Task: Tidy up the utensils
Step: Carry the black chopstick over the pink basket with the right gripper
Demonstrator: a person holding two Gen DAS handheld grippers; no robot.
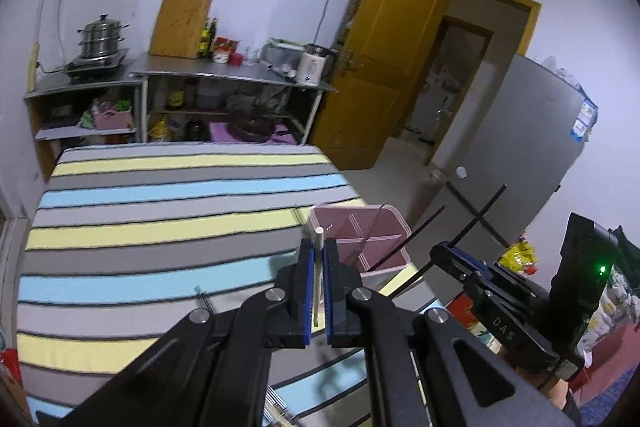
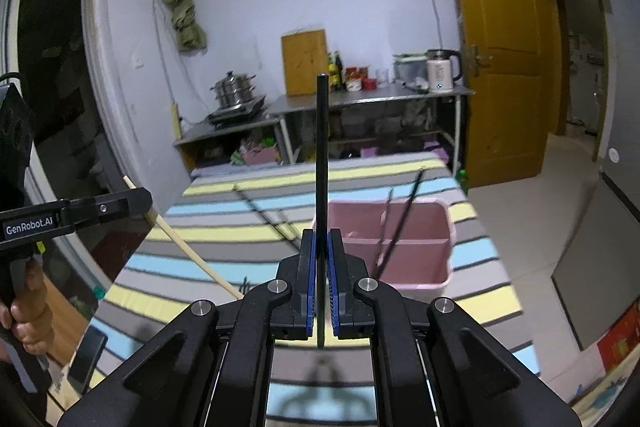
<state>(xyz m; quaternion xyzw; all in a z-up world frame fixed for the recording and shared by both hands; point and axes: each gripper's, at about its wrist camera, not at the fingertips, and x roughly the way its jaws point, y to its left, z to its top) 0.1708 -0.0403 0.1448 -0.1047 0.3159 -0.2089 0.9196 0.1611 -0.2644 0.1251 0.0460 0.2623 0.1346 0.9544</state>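
Chopsticks: wooden one [image 1: 319, 267] in left gripper [image 1: 319, 247], black one [image 2: 322, 167] in right gripper [image 2: 321, 247].

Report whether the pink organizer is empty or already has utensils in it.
Not empty: two dark chopsticks lean inside the pink organizer.

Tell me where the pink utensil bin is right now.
The pink utensil bin sits on the striped tablecloth at the table's right edge, just ahead of the right gripper, with black chopsticks leaning inside.

A pale chopstick [image 1: 318, 267] stands at frame centre; a black chopstick [image 2: 322, 187] rises upright; 2 more [image 2: 394, 227] lean in the pink bin [image 2: 436, 239].
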